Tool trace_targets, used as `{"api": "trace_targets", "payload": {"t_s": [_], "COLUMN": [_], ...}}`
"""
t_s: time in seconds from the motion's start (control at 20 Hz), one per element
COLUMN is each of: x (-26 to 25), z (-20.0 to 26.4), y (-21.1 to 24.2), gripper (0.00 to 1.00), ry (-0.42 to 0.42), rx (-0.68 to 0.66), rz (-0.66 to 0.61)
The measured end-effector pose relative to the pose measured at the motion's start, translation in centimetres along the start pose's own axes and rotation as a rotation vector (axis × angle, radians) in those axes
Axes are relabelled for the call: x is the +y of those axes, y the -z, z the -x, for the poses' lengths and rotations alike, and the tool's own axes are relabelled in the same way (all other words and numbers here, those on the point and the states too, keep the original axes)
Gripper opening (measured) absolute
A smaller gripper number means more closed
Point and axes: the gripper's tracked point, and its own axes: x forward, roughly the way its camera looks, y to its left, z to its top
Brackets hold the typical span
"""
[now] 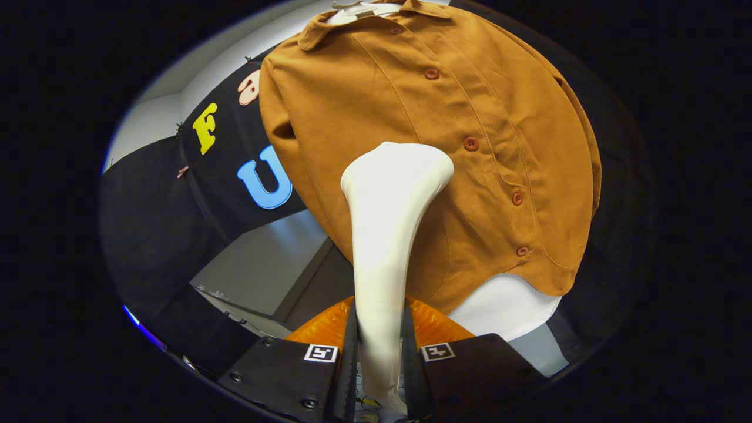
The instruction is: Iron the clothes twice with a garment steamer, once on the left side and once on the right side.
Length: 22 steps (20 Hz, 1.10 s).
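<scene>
Black cloth wall [153, 235] hanging as the backdrop, small clips [183, 171] pinning its seam. Pale wall [147, 123] showing above the cloth's top edge. Below the cloth, a grey panel [264, 270] comes in at a slant. Up top, a white hanger [358, 9]. Well apart from the panel, a smooth white rounded shape [505, 305], can't tell what it is

Brown shirt on a white hanger

The hanger [359, 8] carries a brown shirt [364, 94], buttoned down the front; the collar sits over the hanger's middle and the shoulders drape off its two ends. Something white [508, 305] shows below the shirt's hem; what it is cannot be told. The gripper [380, 329] has both fingers pressed on the handle of a white steamer [393, 176], whose broad head lies against the shirt's front, beside the button row.
</scene>
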Motion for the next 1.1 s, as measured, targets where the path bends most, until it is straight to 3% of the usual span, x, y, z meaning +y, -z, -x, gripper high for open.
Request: {"api": "trace_targets", "payload": {"t_s": [0.4, 0.7, 0.9, 1.1], "x": [-0.2, -5.2, -8.5, -10.1], "z": [6.1, 10.3, 10.4, 8.2], "y": [-9.6, -16.9, -19.0, -19.5], "gripper": [0.37, 0.36, 0.37, 0.36], "ry": [0.050, 0.135, 0.166, 0.125], "rx": [-0.223, -0.364, -0.382, -0.348], "rz": [0.053, 0.085, 0.085, 0.084]}}
